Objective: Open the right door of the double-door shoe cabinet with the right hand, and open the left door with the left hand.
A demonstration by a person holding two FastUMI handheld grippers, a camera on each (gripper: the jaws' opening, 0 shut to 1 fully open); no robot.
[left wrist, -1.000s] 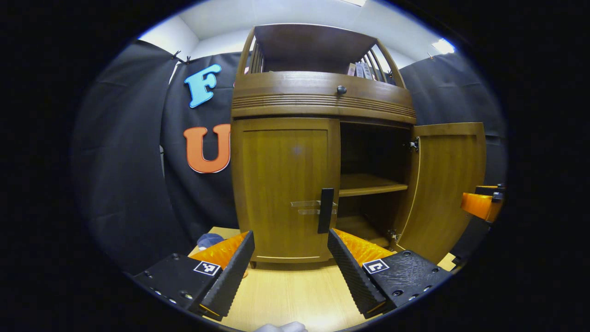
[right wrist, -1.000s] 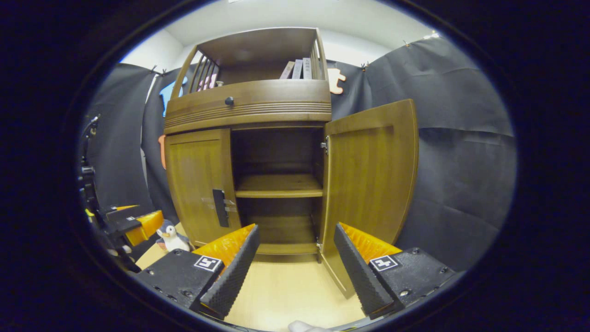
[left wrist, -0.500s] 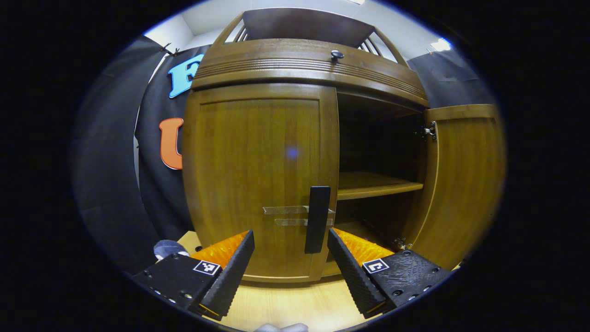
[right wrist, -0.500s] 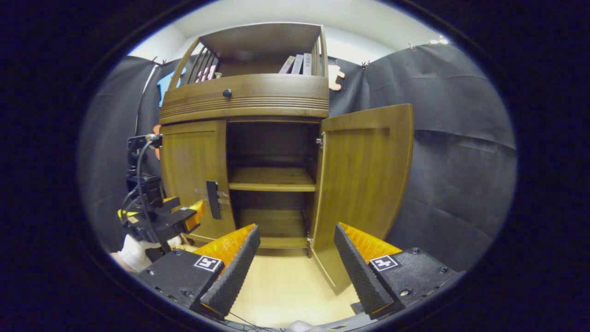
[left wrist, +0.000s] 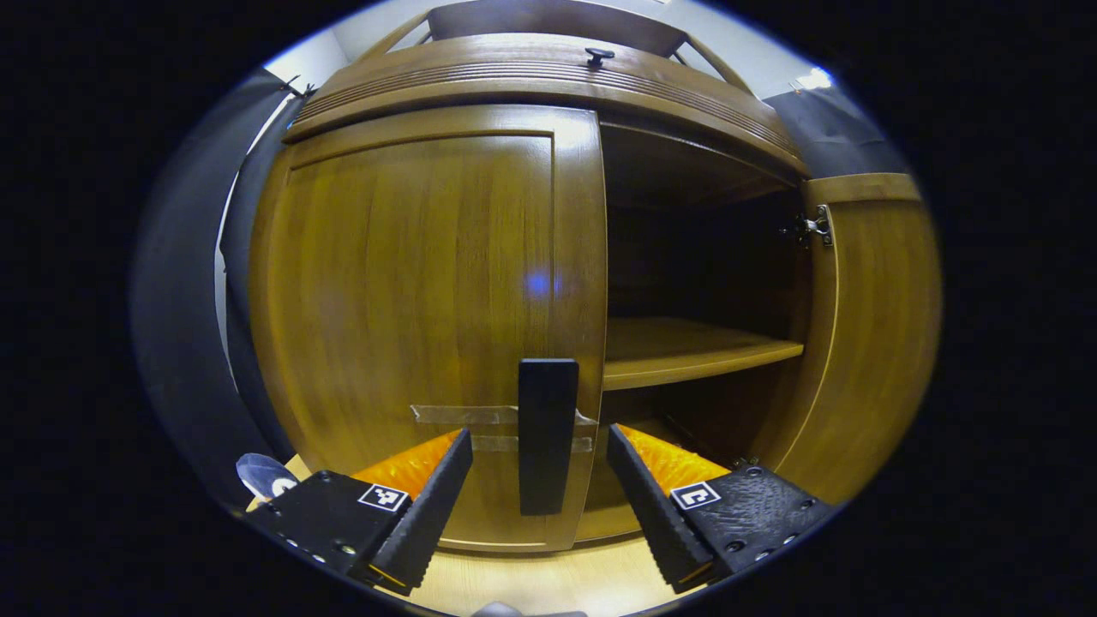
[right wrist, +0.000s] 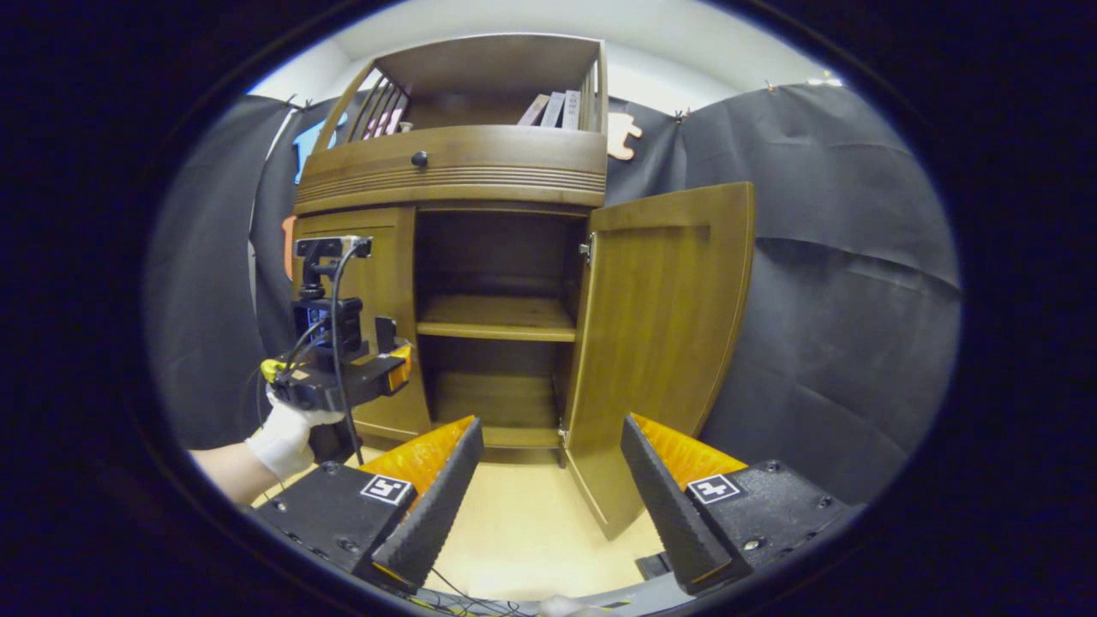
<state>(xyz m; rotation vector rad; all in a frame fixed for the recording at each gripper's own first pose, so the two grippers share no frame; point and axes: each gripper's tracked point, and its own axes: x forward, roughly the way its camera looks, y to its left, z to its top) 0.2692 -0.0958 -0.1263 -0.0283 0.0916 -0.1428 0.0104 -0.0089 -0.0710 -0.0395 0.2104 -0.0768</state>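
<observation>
The wooden shoe cabinet's left door [left wrist: 411, 300] is closed, with a dark upright handle [left wrist: 547, 435] at its inner edge. My left gripper [left wrist: 538, 497] is open and close in front of that handle, which stands between its fingers without contact. The right door [left wrist: 866, 334] hangs swung open, showing the inner shelf [left wrist: 686, 353]. In the right gripper view the open right door [right wrist: 660, 343] stands ahead, and my right gripper [right wrist: 548, 497] is open, back from the cabinet and holding nothing. The left gripper [right wrist: 390, 368], held by a gloved hand [right wrist: 283, 437], sits at the left door's handle [right wrist: 385, 332].
The cabinet has a drawer with a round knob [right wrist: 419, 158] above the doors and books [right wrist: 553, 109] on its top shelf. It stands on a light wooden surface [right wrist: 523, 531]. A small plush toy [left wrist: 261, 476] lies at the cabinet's left foot. Cables [right wrist: 463, 596] lie near the front edge.
My left gripper has advanced toward the closed left door until its handle stands between the fingers. My right gripper has drifted back a little from the open right door.
</observation>
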